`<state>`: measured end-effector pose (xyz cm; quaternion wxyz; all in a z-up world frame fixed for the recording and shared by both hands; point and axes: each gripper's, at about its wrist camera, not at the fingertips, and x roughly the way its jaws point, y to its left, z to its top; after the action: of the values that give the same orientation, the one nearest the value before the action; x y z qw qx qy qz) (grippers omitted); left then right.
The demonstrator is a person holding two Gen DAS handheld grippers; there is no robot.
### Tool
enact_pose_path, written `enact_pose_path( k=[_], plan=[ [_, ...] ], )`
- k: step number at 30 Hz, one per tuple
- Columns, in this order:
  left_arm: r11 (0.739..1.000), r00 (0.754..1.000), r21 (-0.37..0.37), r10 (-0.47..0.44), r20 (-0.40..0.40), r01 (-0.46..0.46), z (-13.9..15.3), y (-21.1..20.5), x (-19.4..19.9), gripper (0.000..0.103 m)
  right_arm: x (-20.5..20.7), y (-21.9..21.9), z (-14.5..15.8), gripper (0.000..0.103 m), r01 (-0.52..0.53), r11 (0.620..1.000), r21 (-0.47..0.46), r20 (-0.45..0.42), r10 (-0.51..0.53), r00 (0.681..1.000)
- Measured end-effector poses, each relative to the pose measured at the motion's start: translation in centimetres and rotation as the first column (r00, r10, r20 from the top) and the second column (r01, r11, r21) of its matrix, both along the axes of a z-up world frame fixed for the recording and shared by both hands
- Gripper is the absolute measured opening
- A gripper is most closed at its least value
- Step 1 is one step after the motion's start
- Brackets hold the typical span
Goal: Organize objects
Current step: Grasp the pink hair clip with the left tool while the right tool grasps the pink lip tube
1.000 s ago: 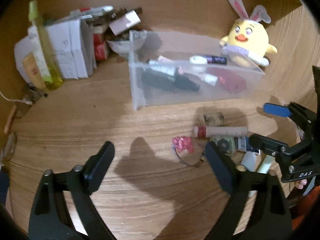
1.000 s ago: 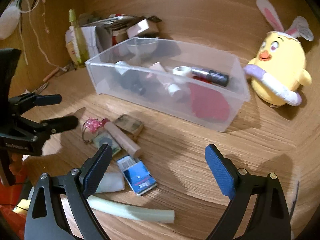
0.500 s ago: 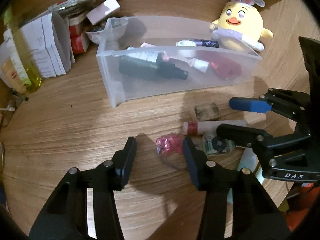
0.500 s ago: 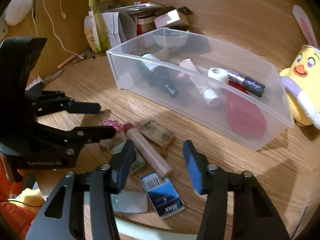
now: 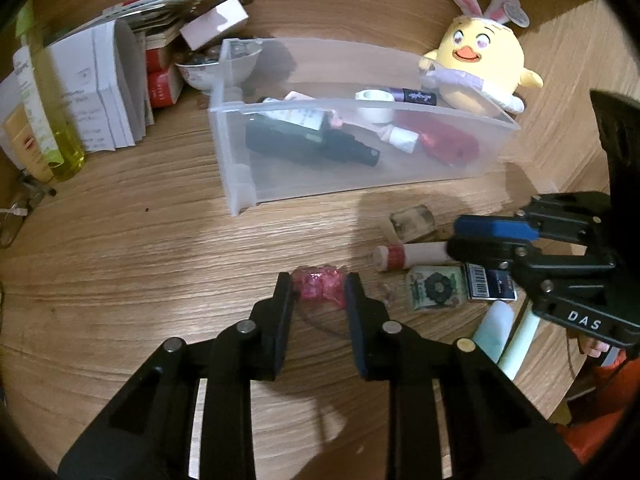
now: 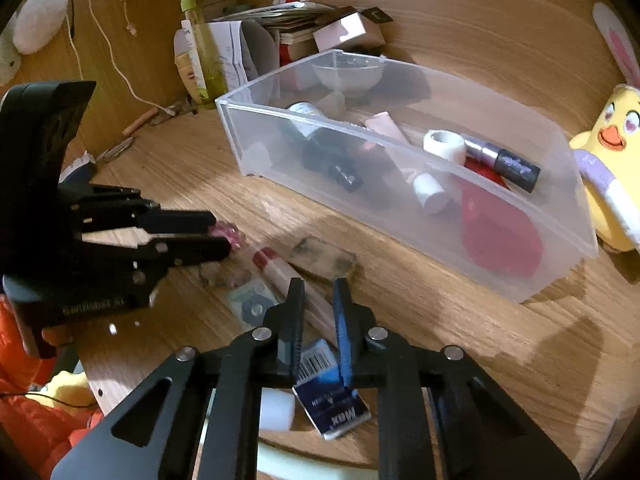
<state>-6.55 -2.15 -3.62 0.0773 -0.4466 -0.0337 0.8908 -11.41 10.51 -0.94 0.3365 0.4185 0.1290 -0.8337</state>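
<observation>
The left gripper (image 5: 319,286) is closing on a pink beaded trinket (image 5: 320,287); the right gripper (image 6: 319,289) is closing on a pale tube (image 6: 298,285).

You are looking at a wooden table (image 5: 120,248) with a light oak grain filling most of both views. A wooden wall panel (image 6: 480,12) of the same tone is rising behind it along the top of each frame. Warm light is falling unevenly, leaving a bright patch at the centre of the left wrist view and dark shadows at lower right of the right wrist view. A white cord (image 6: 116,64) is hanging down the wall at upper left of the right wrist view.
</observation>
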Motion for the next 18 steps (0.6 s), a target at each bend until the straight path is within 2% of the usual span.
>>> enact_pose_path(
  k=[7,13,16,18],
  plan=[
    [0.999,0.999,0.005,0.032,0.001,-0.032,0.2,-1.7,0.9,0.026,0.1,1.8,0.1,0.013,0.034,0.999,0.018,-0.003,-0.034,0.999],
    [0.999,0.999,0.010,0.032,0.008,-0.032,0.6,-2.4,1.5,0.026,0.4,1.2,0.4,0.014,-0.016,1.000,0.027,-0.004,0.017,1.000],
    [0.999,0.999,0.013,0.038,0.010,-0.038,0.6,-2.5,1.6,0.026,0.7,0.2,0.3,0.024,-0.040,0.997,0.066,-0.026,0.041,0.999],
    [0.999,0.999,0.007,0.041,0.014,-0.041,0.5,-2.5,1.6,0.029,0.6,-0.3,0.1,0.024,-0.057,0.995,0.081,-0.019,0.059,0.998]
  ],
)
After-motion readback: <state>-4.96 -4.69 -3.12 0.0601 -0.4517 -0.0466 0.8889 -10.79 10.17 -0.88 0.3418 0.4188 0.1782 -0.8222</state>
